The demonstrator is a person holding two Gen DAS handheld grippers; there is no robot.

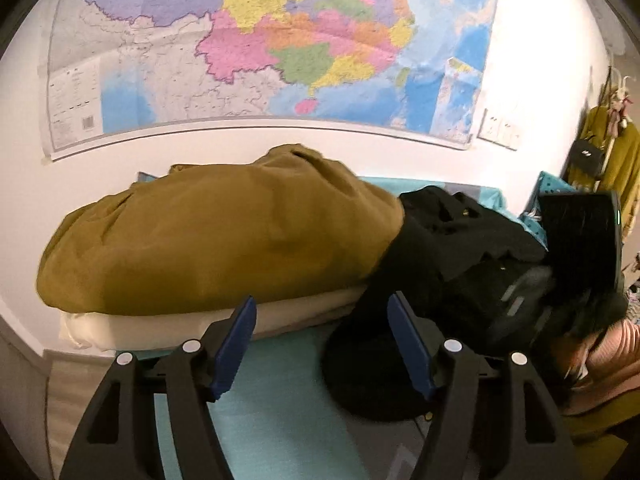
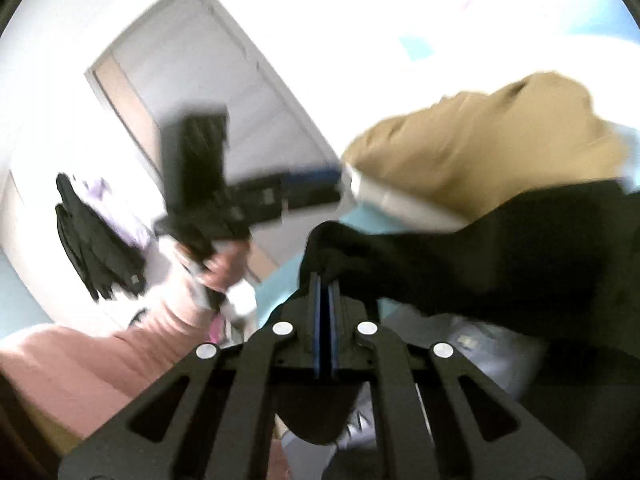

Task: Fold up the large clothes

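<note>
A black garment (image 1: 452,240) lies crumpled on the teal bed sheet (image 1: 280,400), to the right of a mustard-brown garment (image 1: 224,236). My left gripper (image 1: 320,308) is open just in front of them. A fold of the black cloth lies by its right finger, and the pads do not press on it. In the right wrist view my right gripper (image 2: 325,280) is shut, its blue pads pinching an edge of the black garment (image 2: 500,260), which bulges over the tips. A hand in a pink sleeve (image 2: 160,320) holds the left gripper (image 2: 335,184), blurred.
The mustard-brown garment rests on a folded cream cloth (image 1: 160,324) against the white wall, under a large coloured map (image 1: 260,40). Yellow clothes hang on a rack (image 1: 612,160) at the far right. A door (image 2: 200,80) and dark hanging clothes (image 2: 92,248) show in the right wrist view.
</note>
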